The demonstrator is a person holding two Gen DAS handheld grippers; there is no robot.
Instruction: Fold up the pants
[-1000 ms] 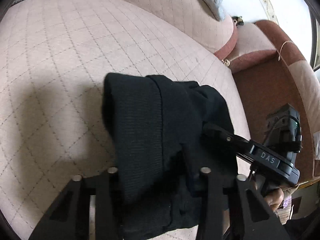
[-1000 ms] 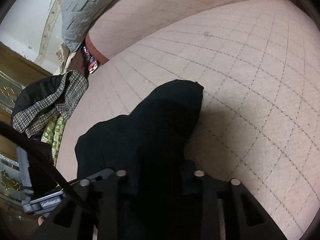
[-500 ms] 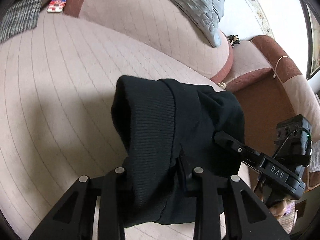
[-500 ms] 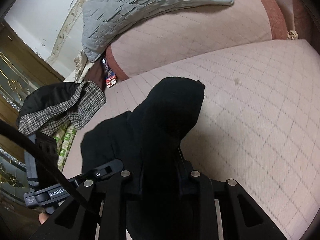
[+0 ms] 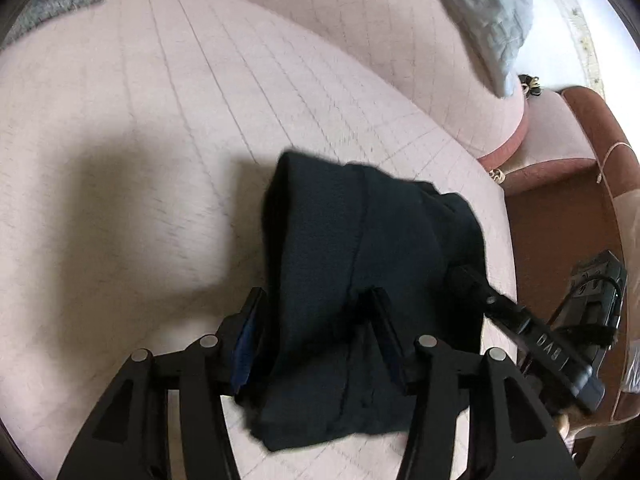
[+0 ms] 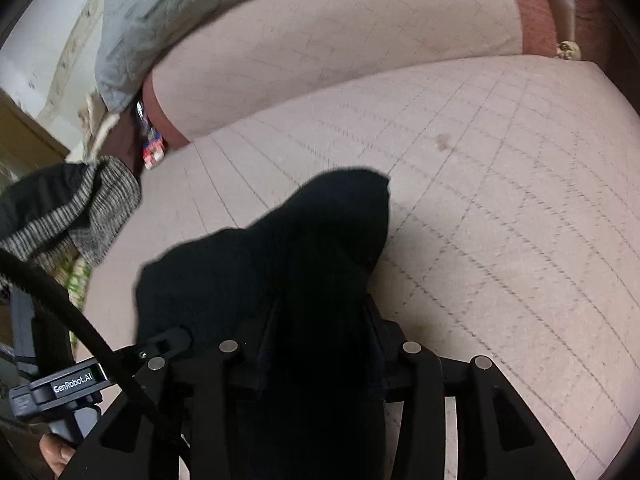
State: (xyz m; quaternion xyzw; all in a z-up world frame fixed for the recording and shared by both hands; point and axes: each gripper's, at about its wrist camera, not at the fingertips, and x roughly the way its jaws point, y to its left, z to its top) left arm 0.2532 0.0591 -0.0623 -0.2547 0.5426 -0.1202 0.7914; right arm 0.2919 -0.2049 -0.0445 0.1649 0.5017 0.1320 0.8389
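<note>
The black pants [image 5: 360, 264] are bunched into a folded bundle just above the pink quilted sofa seat [image 5: 160, 128]. My left gripper [image 5: 316, 308] has its fingers on either side of one end of the bundle, with cloth filling the gap. My right gripper [image 6: 316, 320] is shut on the other end of the pants [image 6: 288, 264]. The right gripper's body [image 5: 560, 344] shows at the right of the left wrist view, and the left gripper's body [image 6: 80, 380] at the lower left of the right wrist view.
A grey quilted blanket [image 6: 200, 8] lies over the sofa back [image 6: 340, 56]. A checked grey garment [image 6: 80, 208] is heaped at the seat's left end, by a small red and white packet [image 6: 152, 152]. The brown armrest [image 5: 560, 184] bounds the right side.
Both grippers have tilted down and carried the bundle lower toward the seat. The left gripper's fingers stand wider apart around the cloth than before.
</note>
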